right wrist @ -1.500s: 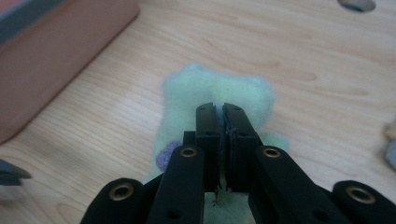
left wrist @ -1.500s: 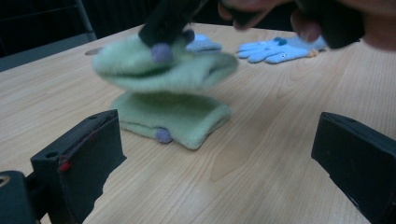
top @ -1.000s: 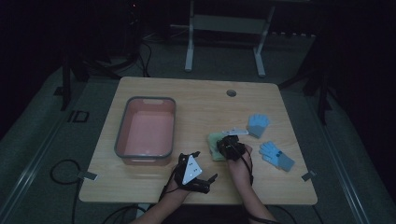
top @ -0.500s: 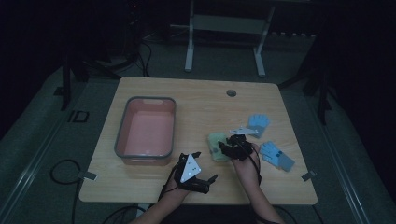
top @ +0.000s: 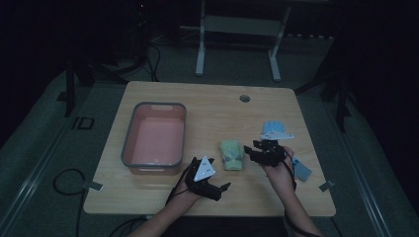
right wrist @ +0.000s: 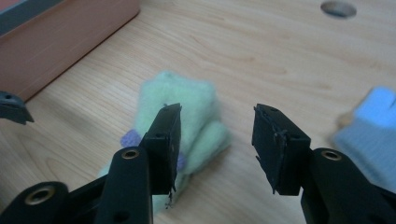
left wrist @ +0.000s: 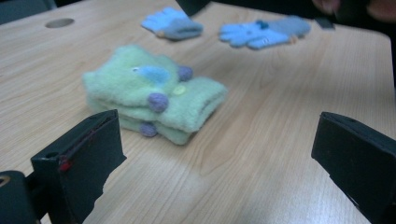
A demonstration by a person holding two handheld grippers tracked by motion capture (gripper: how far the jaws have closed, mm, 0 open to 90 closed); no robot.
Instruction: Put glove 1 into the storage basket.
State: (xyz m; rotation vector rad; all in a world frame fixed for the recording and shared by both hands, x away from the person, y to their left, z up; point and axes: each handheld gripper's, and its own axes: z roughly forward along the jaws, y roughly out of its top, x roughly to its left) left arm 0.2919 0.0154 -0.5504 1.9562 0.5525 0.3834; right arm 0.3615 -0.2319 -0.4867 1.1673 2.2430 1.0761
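Observation:
A folded pair of fuzzy green gloves [top: 231,154] [left wrist: 154,93] [right wrist: 191,112] with purple dots lies flat on the wooden table [top: 207,106]. My right gripper [top: 251,149] [right wrist: 215,135] hovers just right of the pair and a little above it. Its jaws have just been opening and nothing is between them. My left gripper [top: 220,174] [left wrist: 215,158] rests near the front edge and faces the gloves with its jaws wide open and empty. Two blue gloves [top: 276,130] [top: 301,168] [left wrist: 175,25] [left wrist: 266,32] lie to the right.
A pink bin [top: 154,138] [right wrist: 60,37] with a grey rim stands on the left half of the table. A round cable hole [top: 244,98] [right wrist: 338,8] sits near the far edge. Cables trail on the floor beside the table.
My right gripper has let go of the green gloves, opened, and drawn back to the right and upward. The gloves stay on the table. The left gripper has not moved.

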